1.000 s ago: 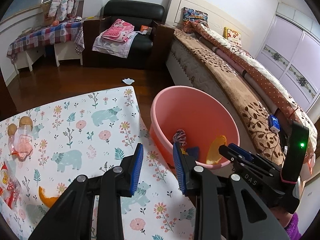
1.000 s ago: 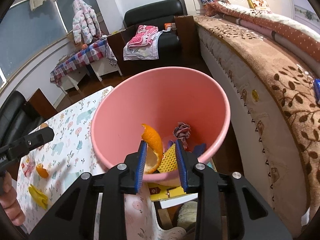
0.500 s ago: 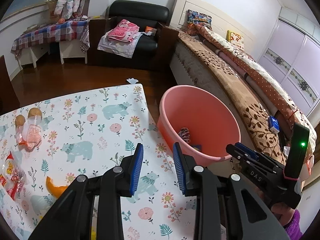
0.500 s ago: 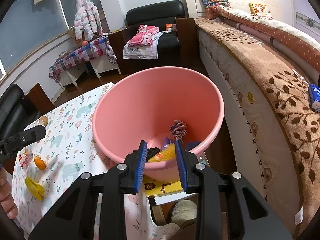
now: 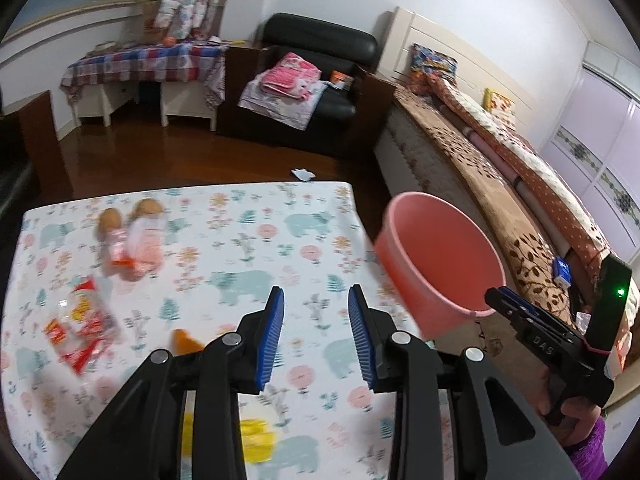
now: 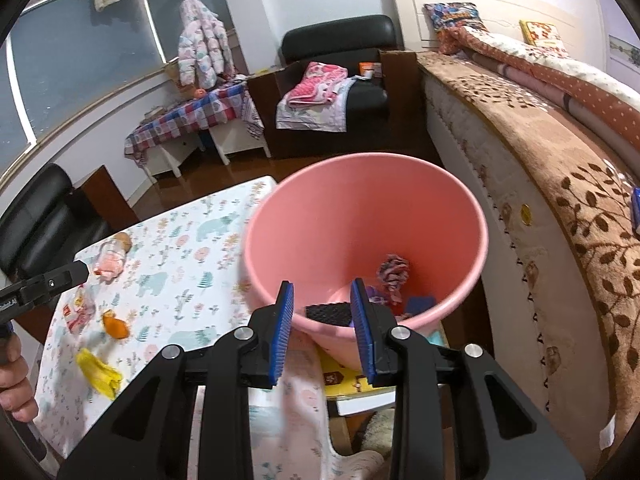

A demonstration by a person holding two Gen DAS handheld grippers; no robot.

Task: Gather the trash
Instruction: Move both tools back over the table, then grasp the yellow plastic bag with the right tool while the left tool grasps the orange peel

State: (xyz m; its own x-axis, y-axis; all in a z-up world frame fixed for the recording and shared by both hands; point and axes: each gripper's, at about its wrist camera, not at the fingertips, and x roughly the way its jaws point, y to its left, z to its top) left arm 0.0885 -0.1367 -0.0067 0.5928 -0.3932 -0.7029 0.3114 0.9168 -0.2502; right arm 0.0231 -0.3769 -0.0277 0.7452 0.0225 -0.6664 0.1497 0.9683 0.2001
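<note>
The right hand-held gripper point(image 6: 322, 322) hangs over the pink bin point(image 6: 476, 216), pads apart w/ nothing between them. 1 s ago it held a curl of orange peel above the bin; half a sec ago the peel was already gone from the pads, so I judge it dropped inside. The bin bottom shows a striped cloth ball point(image 6: 394, 272), a black mesh piece point(image 6: 328, 313) and sth blue point(image 6: 420, 305); the peel itself I cannot find there now.

The left hand-held gripper point(image 5: 316, 330) is also released and empty. Its jaws have just been opening a bit wider, with nothing between them. Compared w/ 1 s ago its view has swung away from the bin toward the tabletop point(image 5: 240, 208), which now fills most of the pic, blurred.

Trash left on the tabletop: a 2nd orange peel point(image 5: 185, 340) just beside the left finger, a yellow scrap point(image 5: 256, 438) below the gripper, a red-white wrapper point(image 5: 78, 330) near the left edge, and a pink packet w/ 2 brown round things point(image 5: 134, 236) farther back. In the right view the same peel point(image 6: 115, 326) and yellow scrap point(image 6: 98, 372) lie near each other.

So 1 drop seems done, approx 4 pieces remain. Probably the left side goes next for the peel, being the nearest.
</note>
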